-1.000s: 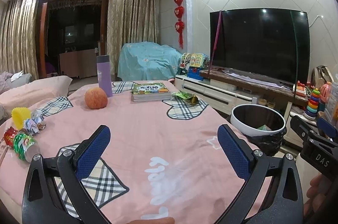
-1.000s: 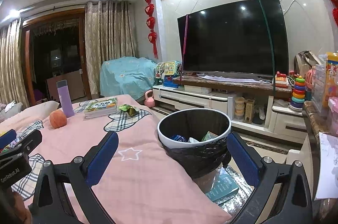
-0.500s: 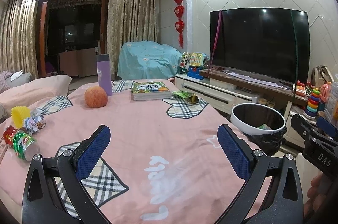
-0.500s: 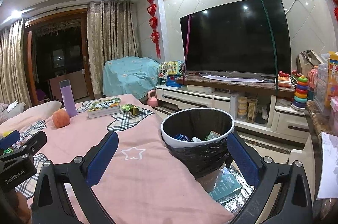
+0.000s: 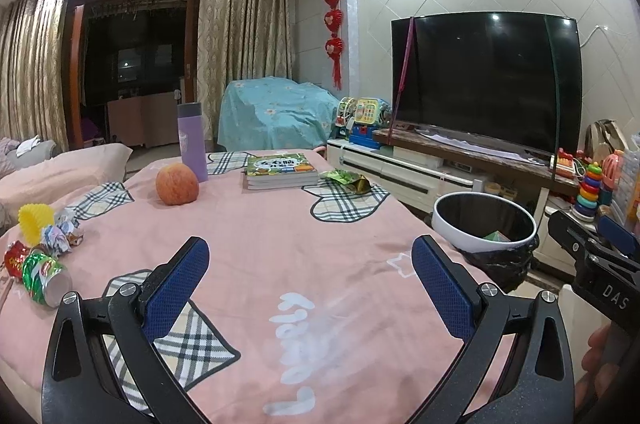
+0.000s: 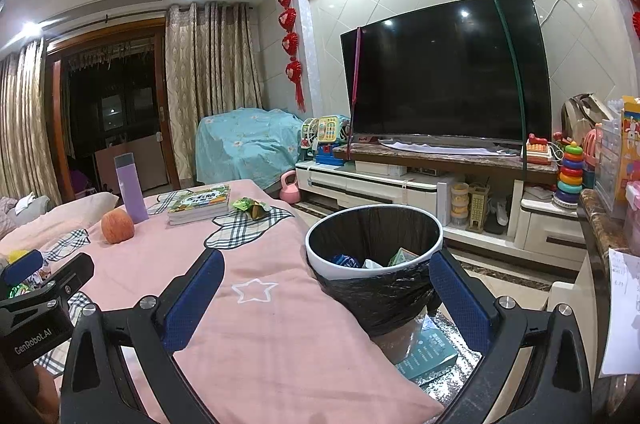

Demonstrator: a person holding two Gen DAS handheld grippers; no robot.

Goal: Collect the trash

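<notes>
We hold both grippers low over the near end of a table covered with a pink cloth (image 5: 260, 244) patched in plaid. Our left gripper (image 5: 310, 266) has its jaws spread wide with nothing between the blue pads, only bare cloth below. Our right gripper (image 6: 326, 282) is likewise wide apart and carries nothing; between its fingers we see the cloth's right edge and the trash bin (image 6: 374, 250).

The bin, white-rimmed with a black liner, stands on the floor just beside the table's right edge, and already holds a few scraps, one blue and one green. The trash not yet collected lies in two places. At the near left edge of the table sits a cluster: a crushed green can (image 5: 44, 278) lying on its side, a red wrapper (image 5: 14, 258) touching it, crumpled paper (image 5: 60, 236) and a yellow ribbed cup (image 5: 34, 222). At the far right of the table a green and gold snack wrapper (image 5: 350, 180) lies on a plaid patch, just right of a stack of books (image 5: 280, 170).

Farther left, an apple (image 5: 176, 184) rests near a tall purple bottle (image 5: 192, 142) that stands upright. Beyond the table, a large dark television (image 6: 444, 72) sits on a low white cabinet.
</notes>
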